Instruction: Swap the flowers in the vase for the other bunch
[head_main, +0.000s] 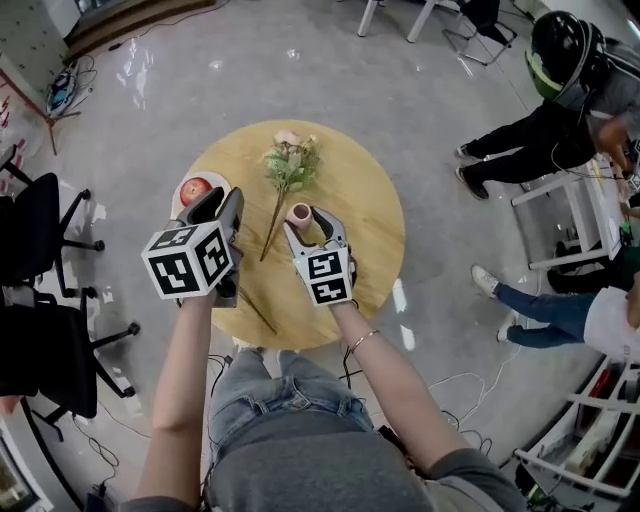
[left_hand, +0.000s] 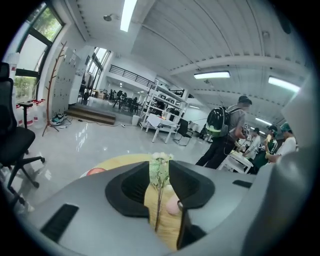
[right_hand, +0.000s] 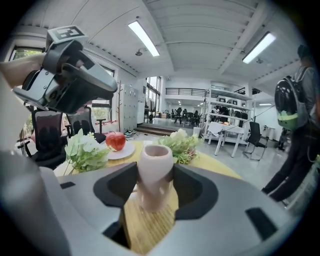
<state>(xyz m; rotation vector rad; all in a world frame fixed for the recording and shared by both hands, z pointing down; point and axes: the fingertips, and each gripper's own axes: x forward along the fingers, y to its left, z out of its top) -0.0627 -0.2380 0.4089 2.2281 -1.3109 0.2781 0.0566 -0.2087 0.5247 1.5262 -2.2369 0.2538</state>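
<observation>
The right hand-held gripper (head_main: 307, 221) is clenched on the vase (right_hand: 154, 175), one jaw against each flank. The vase is pale pink, matte and waisted, its mouth open and empty. It stands upright just on the person's side of the middle of the counter (head_main: 355, 205). The left hand-held gripper (head_main: 222, 203) is released, jaws a little apart with nothing between them, and hangs over the counter's left side. Below it lies a leafy white bunch (right_hand: 86, 149), its bare stem (head_main: 256, 311) poking out toward the near edge. Beyond the vase a second bunch (head_main: 290, 162), green with cream blooms, lies flat with its heads toward the far edge. Left of it a red apple (head_main: 196, 189) sits on a white plate (head_main: 217, 181). The counter is round, of light wood. Around it are a glossy grey floor (head_main: 200, 70), black office chairs (head_main: 40, 225), seated people (head_main: 540, 140) and white shelving (left_hand: 167, 102).
</observation>
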